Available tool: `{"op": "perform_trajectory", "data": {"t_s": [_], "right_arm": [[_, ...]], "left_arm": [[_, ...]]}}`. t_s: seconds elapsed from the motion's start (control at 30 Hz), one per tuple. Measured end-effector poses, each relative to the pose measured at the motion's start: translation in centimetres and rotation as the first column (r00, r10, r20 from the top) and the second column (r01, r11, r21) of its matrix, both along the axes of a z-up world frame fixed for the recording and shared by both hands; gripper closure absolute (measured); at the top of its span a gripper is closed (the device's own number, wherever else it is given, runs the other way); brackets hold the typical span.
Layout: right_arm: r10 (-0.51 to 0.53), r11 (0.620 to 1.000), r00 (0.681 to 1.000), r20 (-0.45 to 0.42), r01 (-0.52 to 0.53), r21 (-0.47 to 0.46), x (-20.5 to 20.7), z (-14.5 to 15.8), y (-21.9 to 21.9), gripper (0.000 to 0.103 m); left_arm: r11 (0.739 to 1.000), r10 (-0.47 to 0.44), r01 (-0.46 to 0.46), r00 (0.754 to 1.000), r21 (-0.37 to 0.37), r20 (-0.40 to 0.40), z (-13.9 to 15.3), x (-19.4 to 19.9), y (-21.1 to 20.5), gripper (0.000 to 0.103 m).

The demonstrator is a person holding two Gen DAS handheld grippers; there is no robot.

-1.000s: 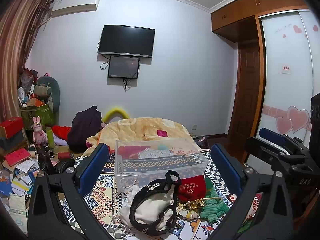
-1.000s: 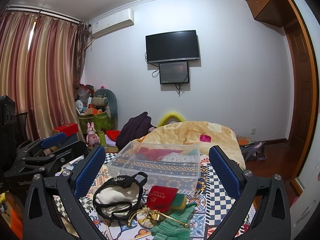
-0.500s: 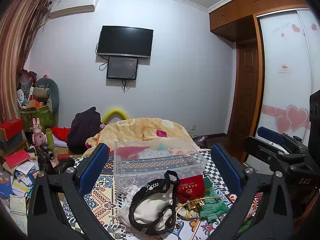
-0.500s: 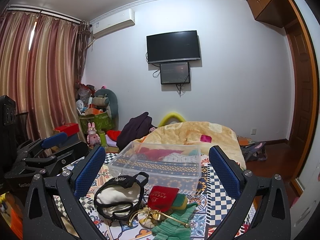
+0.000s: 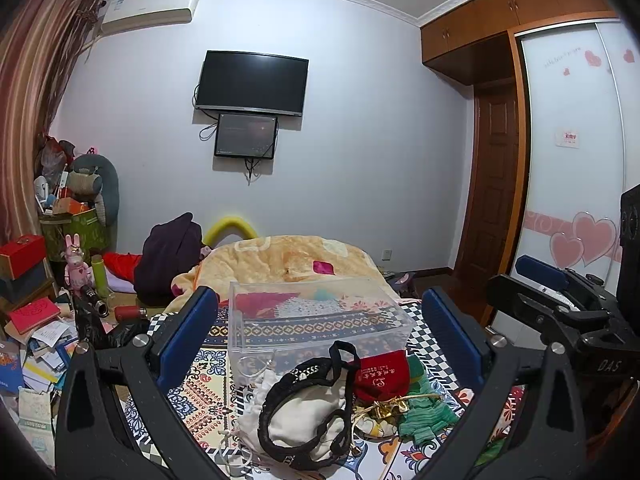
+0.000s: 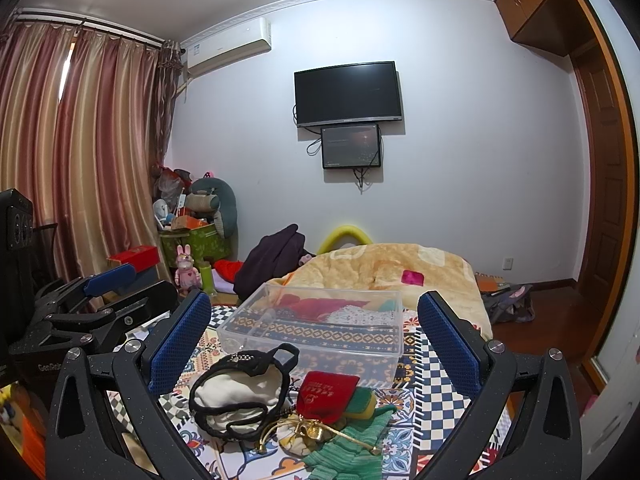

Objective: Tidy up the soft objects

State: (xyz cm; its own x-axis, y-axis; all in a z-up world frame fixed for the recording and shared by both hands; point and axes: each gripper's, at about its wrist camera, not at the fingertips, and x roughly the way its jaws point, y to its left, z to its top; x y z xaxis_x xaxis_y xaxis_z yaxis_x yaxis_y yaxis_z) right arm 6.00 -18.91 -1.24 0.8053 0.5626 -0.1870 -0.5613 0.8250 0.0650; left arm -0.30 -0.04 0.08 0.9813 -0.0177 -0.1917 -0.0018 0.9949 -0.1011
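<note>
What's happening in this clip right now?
Nothing is being handled yet. Both the left gripper and the right gripper hover with jaws wide open above a small heap of soft items on the patterned bedspread: a cream pouch with black lace trim, a red pouch and a green knit piece. Just behind the heap sits a clear plastic bin.

Straight ahead of the tool, a pale wall (image 5: 360,152) carries a dark television (image 5: 252,82) with a smaller screen (image 5: 246,136) beneath. An air conditioner (image 6: 228,46) hangs upper left beside striped curtains (image 6: 80,152). A wooden door (image 5: 494,184) and wardrobe (image 5: 576,152) stand right.
</note>
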Motion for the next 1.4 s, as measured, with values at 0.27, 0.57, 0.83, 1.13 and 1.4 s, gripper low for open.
{"op": "perform_trajectory", "data": {"t_s": [0.27,0.57,0.83,1.13,1.4], "right_arm": [[0.0,1.0,1.0,0.002,0.0,-0.002,-0.1,0.0,0.0,0.0],[0.001,1.0,1.0,0.004,-0.001,-0.003,-0.3,0.2,0.2,0.0],[-0.004,1.0,1.0,-0.002,0.004,-0.016,-0.2,-0.2,0.4,0.0],[0.008,0.998,0.995,-0.095,-0.013,-0.055,2.0,-3.0,0.6,0.0],[0.026,0.993,0.983,-0.184,-0.048,-0.112,3.9,-6.0,1.5,0.014]], "left_arm": [[1.0,0.0,0.0,1.0,0.0,0.0,0.0,0.0,0.0,0.0],[1.0,0.002,-0.002,1.0,-0.001,-0.001,0.0,0.1,0.0,0.0],[1.0,0.0,0.0,1.0,-0.003,-0.023,-0.8,0.6,0.2,0.0],[0.999,-0.012,0.007,0.991,-0.035,-0.135,-4.3,2.8,1.3,0.0],[0.997,-0.019,-0.003,0.963,-0.081,-0.268,-8.2,5.8,2.5,0.025]]}}
